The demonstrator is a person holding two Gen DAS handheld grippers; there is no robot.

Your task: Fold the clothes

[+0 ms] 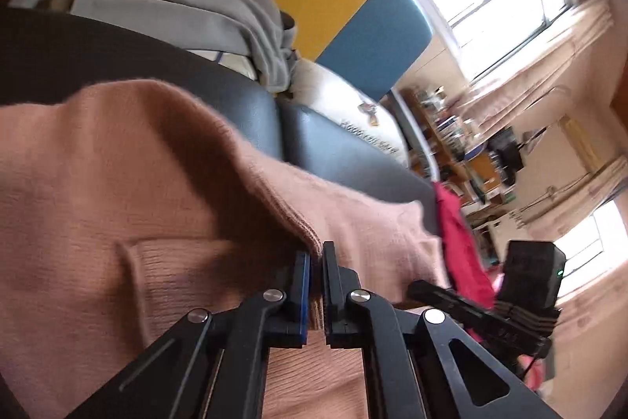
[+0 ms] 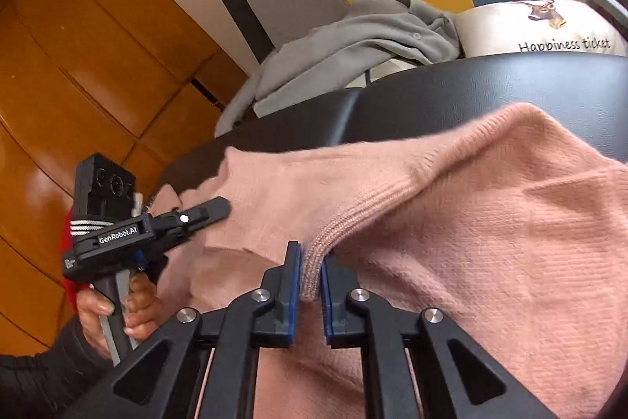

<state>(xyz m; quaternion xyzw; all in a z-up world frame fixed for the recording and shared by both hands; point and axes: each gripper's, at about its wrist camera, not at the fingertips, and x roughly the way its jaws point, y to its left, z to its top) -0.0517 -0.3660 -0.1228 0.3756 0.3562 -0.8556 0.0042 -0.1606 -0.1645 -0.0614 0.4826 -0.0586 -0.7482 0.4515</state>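
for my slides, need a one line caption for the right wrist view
Right gripper pinches the ribbed edge of a pink sweater over a black seat.

pink knit sweater [image 2: 490, 222] (rumpled) on black seat [image 2: 471, 85]

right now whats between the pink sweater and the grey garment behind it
A bare strip of black padded surface separates pink sweater from grey garment, clearest in the right wrist view.
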